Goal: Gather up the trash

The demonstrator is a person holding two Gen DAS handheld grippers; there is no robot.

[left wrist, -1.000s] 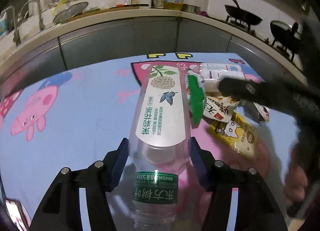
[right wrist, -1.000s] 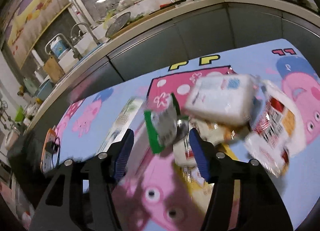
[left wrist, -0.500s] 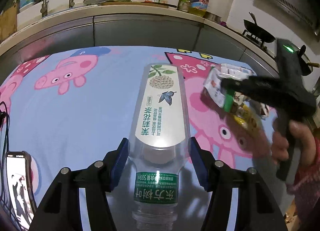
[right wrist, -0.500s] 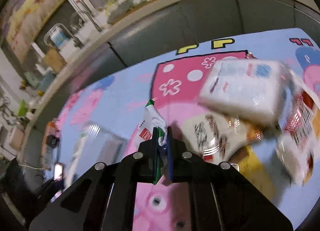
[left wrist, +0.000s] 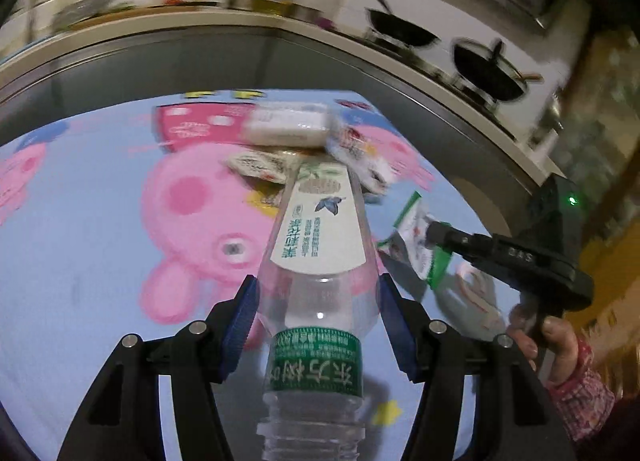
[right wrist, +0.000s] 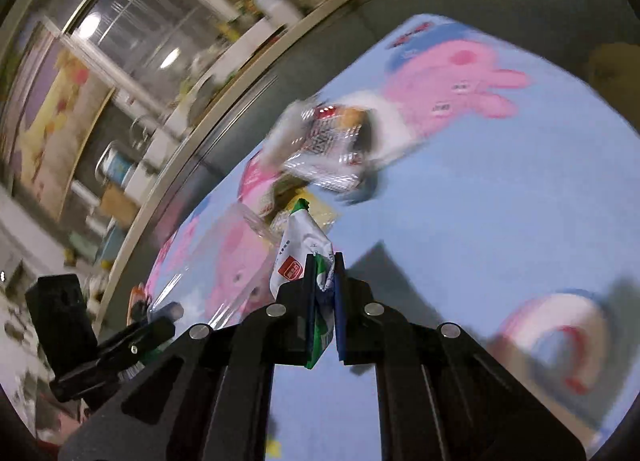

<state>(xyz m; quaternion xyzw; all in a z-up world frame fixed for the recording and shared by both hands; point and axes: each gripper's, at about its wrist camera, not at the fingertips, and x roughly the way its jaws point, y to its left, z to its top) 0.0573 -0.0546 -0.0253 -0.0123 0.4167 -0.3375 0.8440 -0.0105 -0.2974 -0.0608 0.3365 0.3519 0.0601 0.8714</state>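
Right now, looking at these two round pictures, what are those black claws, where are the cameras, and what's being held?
No robot here: a person holds a hand-held gripper in each hand, each with a fisheye camera looking along its fingers. In the left-wrist view, the left gripper holds a clear plastic bottle. The right gripper, also visible there in the person's hand, is shut on a green-and-white wrapper. More wrappers lie piled on the cartoon-pig cloth.

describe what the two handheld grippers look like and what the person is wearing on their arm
Both the left gripper and right gripper are black two-finger frames with silver rivets and blue pads. The right one's black pistol-style body shows a small green light. The red-and-white checked sleeve covers the wrist.
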